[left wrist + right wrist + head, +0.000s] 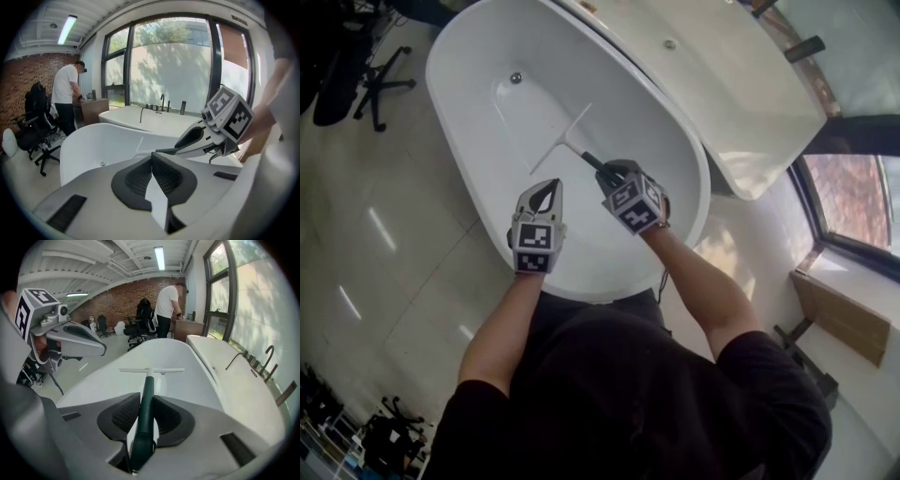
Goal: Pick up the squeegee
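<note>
The squeegee [565, 139] has a white blade and a dark green handle [146, 405]. My right gripper [607, 174] is shut on that handle and holds the tool out over the white bathtub [478, 56]; its blade [151, 370] stands crosswise ahead of the jaws. My left gripper [546, 193] hangs just left of the right one, jaws shut with nothing between them. In the left gripper view the right gripper [183, 140] shows at right, with the handle [164, 151] poking out toward the tub.
The oval tub has a drain [516, 78] at its far end. A second white tub [741, 94] with black taps [268, 354] stands beside the windows. A person [66, 96] stands at a counter, with office chairs [35, 126] nearby. The tiled floor [366, 234] lies to the left.
</note>
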Tool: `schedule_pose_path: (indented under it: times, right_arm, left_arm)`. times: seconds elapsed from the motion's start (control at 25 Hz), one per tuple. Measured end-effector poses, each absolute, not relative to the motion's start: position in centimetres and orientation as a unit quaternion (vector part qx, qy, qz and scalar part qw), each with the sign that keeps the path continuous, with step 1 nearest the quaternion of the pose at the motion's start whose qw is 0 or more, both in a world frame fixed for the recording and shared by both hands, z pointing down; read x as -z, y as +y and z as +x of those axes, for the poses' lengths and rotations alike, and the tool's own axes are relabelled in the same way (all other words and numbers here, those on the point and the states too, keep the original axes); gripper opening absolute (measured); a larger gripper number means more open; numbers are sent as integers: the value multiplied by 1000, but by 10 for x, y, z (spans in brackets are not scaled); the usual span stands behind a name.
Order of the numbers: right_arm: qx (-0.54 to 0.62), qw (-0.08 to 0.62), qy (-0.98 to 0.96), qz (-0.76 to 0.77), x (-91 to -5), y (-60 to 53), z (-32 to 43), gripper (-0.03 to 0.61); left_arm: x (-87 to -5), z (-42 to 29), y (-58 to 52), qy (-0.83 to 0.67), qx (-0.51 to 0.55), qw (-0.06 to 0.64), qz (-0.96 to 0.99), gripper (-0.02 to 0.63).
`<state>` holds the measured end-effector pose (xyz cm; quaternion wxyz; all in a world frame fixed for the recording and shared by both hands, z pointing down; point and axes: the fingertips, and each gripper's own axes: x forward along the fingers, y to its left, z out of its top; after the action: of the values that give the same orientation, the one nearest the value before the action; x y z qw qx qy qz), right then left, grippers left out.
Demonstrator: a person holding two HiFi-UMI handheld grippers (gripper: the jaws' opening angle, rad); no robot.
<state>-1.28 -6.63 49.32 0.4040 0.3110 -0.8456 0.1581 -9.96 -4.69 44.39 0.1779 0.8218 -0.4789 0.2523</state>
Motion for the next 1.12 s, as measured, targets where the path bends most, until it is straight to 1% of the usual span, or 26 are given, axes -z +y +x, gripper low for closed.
schedule_pose_path:
  times: [0.08,0.2,0.48,0.8,1.12]
  right_arm:
    - [-141,387,-854,319,-456,-56,-6,98]
    - [-123,356,-865,330,-407,-37,6,98]
    - [-82,311,-883,341,-335,15,40,98]
    - [-59,296,-891,338,-317,59,70,98]
    - [-48,288,-896,335,-309,73,72,98]
  left_arm:
    - [-412,-92,-31,-481,-238,163,828,2]
    - [-372,-83,-6,-496,-221,158,825,2]
    - [-320,-54,38,-507,-195,121,831,2]
    - [-297,-29,70,-520,-181,90,830,2]
    - [-287,-23,89,-527,-181,77,827,2]
